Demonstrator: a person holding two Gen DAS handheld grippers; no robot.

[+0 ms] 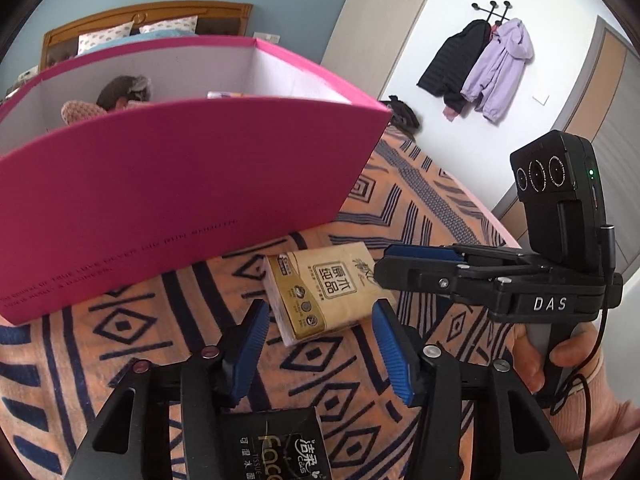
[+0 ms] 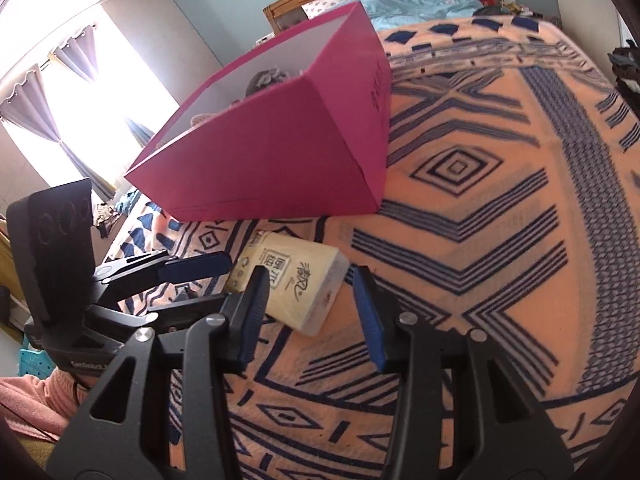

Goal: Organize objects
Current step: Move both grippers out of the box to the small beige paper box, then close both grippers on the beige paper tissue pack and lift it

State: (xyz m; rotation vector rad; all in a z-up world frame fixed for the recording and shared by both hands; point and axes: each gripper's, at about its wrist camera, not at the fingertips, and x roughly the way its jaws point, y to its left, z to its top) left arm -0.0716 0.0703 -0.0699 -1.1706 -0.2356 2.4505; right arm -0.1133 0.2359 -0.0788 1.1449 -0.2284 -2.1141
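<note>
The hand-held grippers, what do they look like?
Each hand-held gripper is black, with two fingers tipped in ribbed blue pads. The right one has DAS in white, a camera block with three round lenses and a green light, and a black cable. The person wears pink sleeves.

My left gripper [image 1: 320, 332] is a black frame with ribbed blue pads [image 1: 253, 334] and silver screw heads. The right gripper [image 1: 382, 256] carries white "DAS" lettering [image 1: 550, 304], a black camera module [image 1: 560, 196] with three round lenses and a green light, and a black cable [image 1: 592, 376]. I see a pink knitted sleeve [image 1: 600, 412].
</note>
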